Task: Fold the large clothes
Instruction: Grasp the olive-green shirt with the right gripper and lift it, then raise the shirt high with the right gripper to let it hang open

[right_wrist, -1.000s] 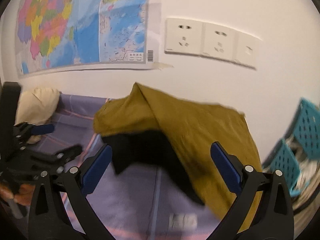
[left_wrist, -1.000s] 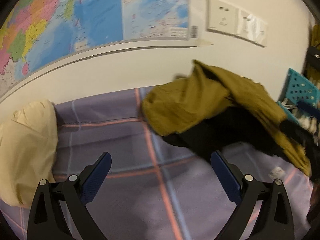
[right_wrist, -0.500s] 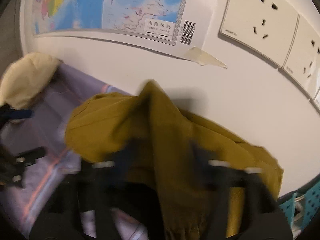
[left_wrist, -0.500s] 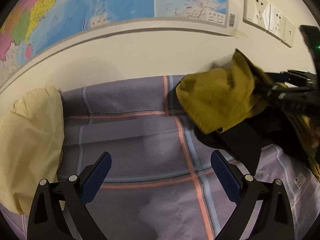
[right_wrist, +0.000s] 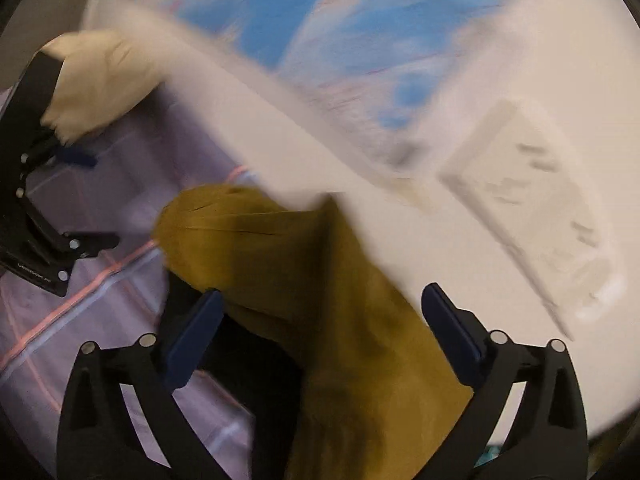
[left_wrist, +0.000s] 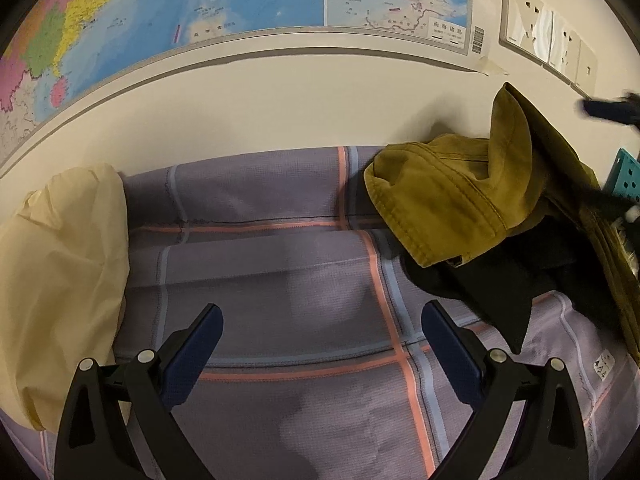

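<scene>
Left wrist view: purple plaid bedsheet (left_wrist: 280,280) covers the surface up to the cream wall, where a map (left_wrist: 200,4) hangs. Mustard-yellow jacket (left_wrist: 448,200) with black lining lies crumpled against the wall, ahead and to the right of the left gripper (left_wrist: 322,344). That gripper's jaws stand spread wide over bare sheet, holding nothing, well apart from the garment. Cream pillow (left_wrist: 56,280) sits at far left. Right wrist view, heavily blurred: the right gripper (right_wrist: 322,344) is likewise spread wide, the jacket (right_wrist: 280,248) directly ahead and running down between its fingers; contact cannot be confirmed. Wall sockets (left_wrist: 540,36) lie right of the map.
</scene>
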A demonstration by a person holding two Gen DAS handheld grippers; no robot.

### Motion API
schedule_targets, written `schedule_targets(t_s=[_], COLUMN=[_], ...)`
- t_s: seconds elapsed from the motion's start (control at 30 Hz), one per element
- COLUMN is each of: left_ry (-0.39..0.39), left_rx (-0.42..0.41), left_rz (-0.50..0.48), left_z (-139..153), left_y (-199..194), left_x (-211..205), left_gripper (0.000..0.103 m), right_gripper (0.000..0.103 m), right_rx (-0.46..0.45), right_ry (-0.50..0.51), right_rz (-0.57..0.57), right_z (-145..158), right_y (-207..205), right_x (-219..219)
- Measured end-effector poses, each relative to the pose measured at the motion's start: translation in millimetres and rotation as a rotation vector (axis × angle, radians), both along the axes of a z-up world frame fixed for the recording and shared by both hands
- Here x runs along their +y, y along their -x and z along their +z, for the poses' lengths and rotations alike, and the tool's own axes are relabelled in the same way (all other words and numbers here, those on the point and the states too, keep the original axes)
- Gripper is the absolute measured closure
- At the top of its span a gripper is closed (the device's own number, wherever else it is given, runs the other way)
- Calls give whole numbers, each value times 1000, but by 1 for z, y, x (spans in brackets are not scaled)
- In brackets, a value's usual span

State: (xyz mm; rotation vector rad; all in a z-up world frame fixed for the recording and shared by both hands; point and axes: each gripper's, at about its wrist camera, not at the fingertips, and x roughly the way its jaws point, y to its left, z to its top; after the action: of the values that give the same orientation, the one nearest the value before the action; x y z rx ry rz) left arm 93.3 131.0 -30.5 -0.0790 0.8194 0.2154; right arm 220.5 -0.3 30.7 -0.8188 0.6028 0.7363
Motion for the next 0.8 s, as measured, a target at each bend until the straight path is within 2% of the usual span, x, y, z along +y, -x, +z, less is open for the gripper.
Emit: schedule_targets(t_s=[0.07,0.1,0.17,0.27,0.3,0.33,0.37,0.43,0.57,0.63,0.7,0.8], left_ry=[-1,0,4,0,0,1,0,-2,-26,-40,-43,2], left_rx=[-4,-4,0,11,13,12,11,4,-45,-106,-161,-250], left_rz=[6,8,14,23,27,30,35,35,-31,-96,-161,-320], left_z=[0,-1,-2,-5,-5,-5,-5,-2,12,24,36,57], left_y=[0,-1,-3,-6,-7,-7,-8,-10,-15,-19,-24,-41], left_x=[2,3,5,7,9,11,12,13,6,-5,-20,-56], left_gripper=[7,7,7,7,7,7,7,7,7,7,7,7], right_gripper=[6,6,6,70,79,84,87,90,92,93,94,96], right_rx=[-50,-41,-4,155,152,137,97,72,-8,-28,-30,-57], right_ry=[77,117,124,38,19,10,-17,-117,-426,-570,-640,-748], right_rz=[2,5,2,-19,-42,-40,-46,-89,-216,-275,-306,-326], right_z=[-15,-24,-31,-25,-20,-15,-2,23,97,126,135,158], right_y=[-9,-16,-26,-45,-46,-43,-36,-25,-3,9,20,40], right_x=[18,26,35,32,29,22,12,-9,-85,-130,-148,-192])
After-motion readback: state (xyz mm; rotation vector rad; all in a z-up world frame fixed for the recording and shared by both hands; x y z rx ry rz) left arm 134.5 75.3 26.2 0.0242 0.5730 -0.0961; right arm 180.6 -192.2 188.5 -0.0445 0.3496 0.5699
